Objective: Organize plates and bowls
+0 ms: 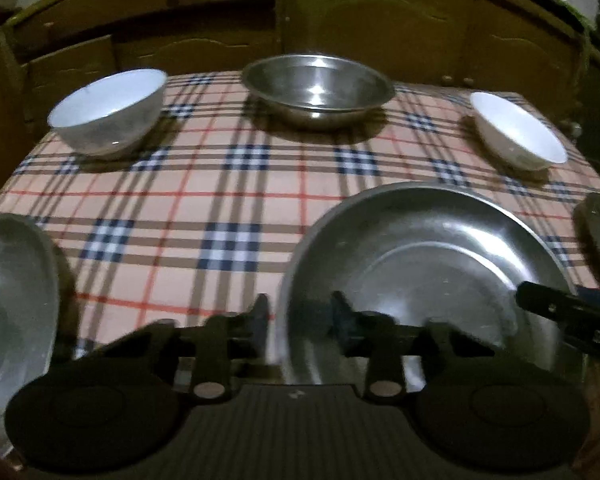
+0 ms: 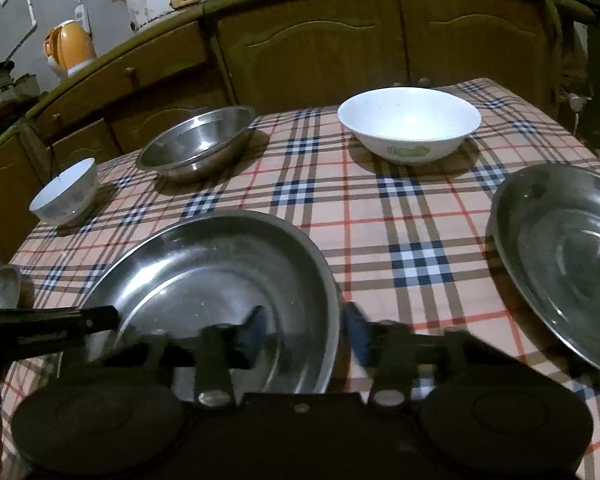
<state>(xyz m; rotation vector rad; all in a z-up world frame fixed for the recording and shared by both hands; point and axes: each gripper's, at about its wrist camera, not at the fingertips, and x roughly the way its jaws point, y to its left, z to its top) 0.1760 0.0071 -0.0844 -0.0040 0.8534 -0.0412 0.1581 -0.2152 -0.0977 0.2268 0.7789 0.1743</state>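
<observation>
Straddling the middle steel plate (image 1: 420, 256) from both sides, at the near edge of the checked cloth (image 1: 180, 216).

Left gripper (image 1: 300, 316): 1 finger outside the plate's left rim, 1 inside over the dish. Pad contact too blurred to call, so cannot tell whether gripping.

Right gripper (image 2: 306, 324): across the right rim. Outer finger just beside the rim, inner finger clear of it with a visible gap. Jaws apart, rim between them, not clamped.

2 more plates alongside, both apart from the middle one: left steel plate (image 1: 12, 300) and right steel plate (image 2: 560, 260).

Far row of 3, all upright and well apart: small white bowl (image 1: 108, 112), steel bowl (image 1: 318, 88), wide white bowl (image 2: 410, 124) with green print.

Wooden cabinets (image 2: 320, 48) behind.
</observation>
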